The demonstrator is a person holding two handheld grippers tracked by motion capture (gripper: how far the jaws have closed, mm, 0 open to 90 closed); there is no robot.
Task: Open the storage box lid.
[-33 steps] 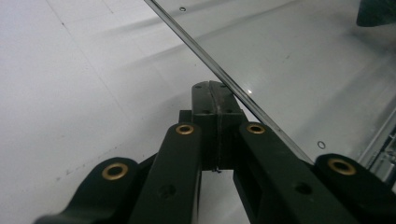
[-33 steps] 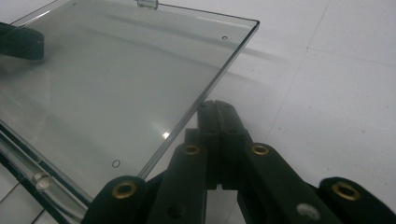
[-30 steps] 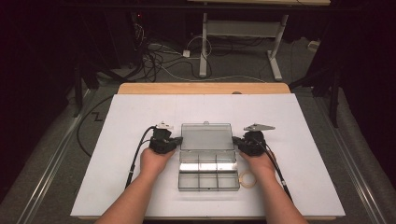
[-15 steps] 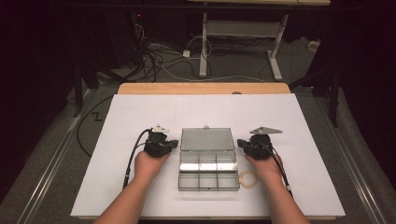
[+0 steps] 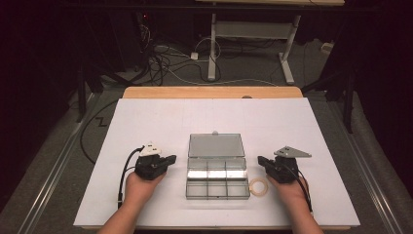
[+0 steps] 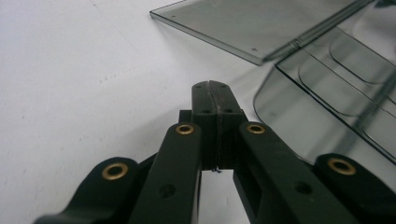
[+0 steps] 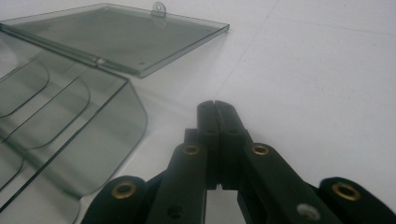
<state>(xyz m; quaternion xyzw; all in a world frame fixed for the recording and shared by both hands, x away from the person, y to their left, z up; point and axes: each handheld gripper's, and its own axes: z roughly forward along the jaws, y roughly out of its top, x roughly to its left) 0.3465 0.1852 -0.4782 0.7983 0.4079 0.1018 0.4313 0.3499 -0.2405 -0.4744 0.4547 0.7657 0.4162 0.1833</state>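
- My right fingers (image 7: 215, 106) are pressed together on nothing; the tape ring (image 5: 258, 185) lies just beside them on the tabletop (image 5: 160, 117), on their inner side and a little back toward me.
- My left fingers (image 6: 212, 87) are likewise closed and empty, with bare white surface ahead of them.
- The clear compartment box (image 5: 216, 178) sits between the two pairs of fingers, apart from both, its long axis running from one hand across to the other.
- Its lid (image 5: 215, 145) lies folded open flat beyond the compartments.
- I judge the right hand nearer the ring, so it would take the ring to the box inward.
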